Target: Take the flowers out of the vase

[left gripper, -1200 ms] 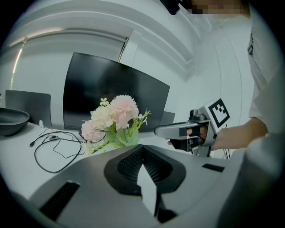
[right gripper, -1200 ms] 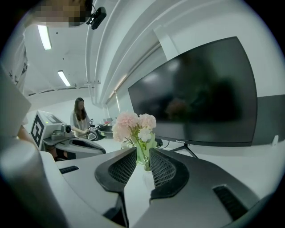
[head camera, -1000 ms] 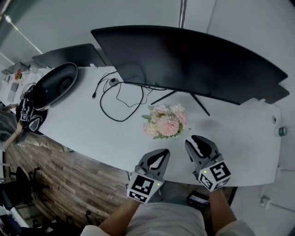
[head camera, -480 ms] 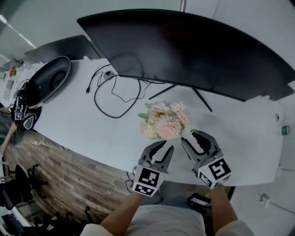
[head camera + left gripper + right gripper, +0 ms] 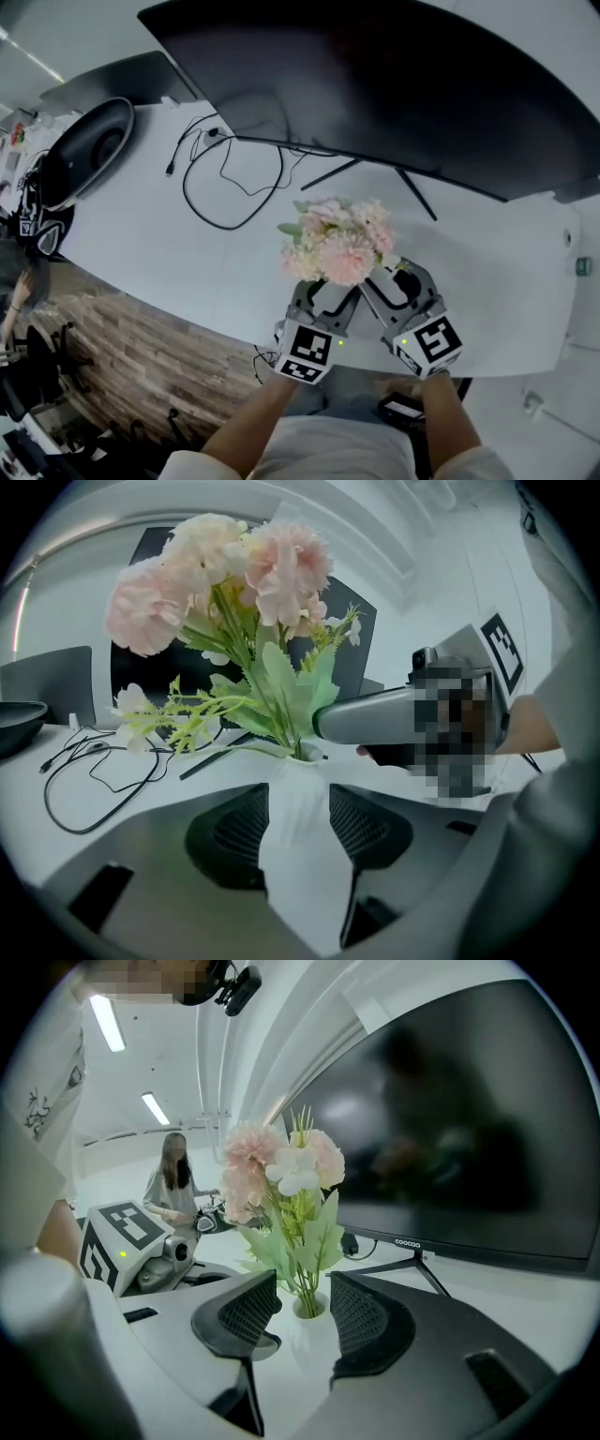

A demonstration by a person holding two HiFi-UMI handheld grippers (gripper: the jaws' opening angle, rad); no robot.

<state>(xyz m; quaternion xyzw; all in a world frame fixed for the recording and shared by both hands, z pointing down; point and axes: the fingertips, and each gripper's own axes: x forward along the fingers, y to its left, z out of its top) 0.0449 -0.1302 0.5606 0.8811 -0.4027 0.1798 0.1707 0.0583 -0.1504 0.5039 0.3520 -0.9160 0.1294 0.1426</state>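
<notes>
1. the left gripper (image 5: 326, 292) has its jaws spread, and they have just been opening. the slim white vase (image 5: 302, 855) stands upright between its dark mesh pads, and no squeeze on it shows.
2. the right gripper (image 5: 394, 281) is spread wide too, its jaws having just opened further. the vase's mouth and the green stems rise in the gap between its pads, and nothing is pinched.
3. the two grippers sit close together, side by side, both angled in at the vase.
4. the bunch of pale pink artificial flowers with green leaves (image 5: 342, 246) is in the vase, its heads above and just ahead of both sets of tips.
5. in the left gripper view, one grey finger (image 5: 375, 714) of the right gripper reaches the stems just over the vase's mouth. whether it touches them i cannot tell.
6. the white table (image 5: 169, 253) lies under both grippers. the black curved monitor (image 5: 394, 84) stands beyond their tips. the looped black cable (image 5: 220, 187) lies ahead and left of the left gripper.
</notes>
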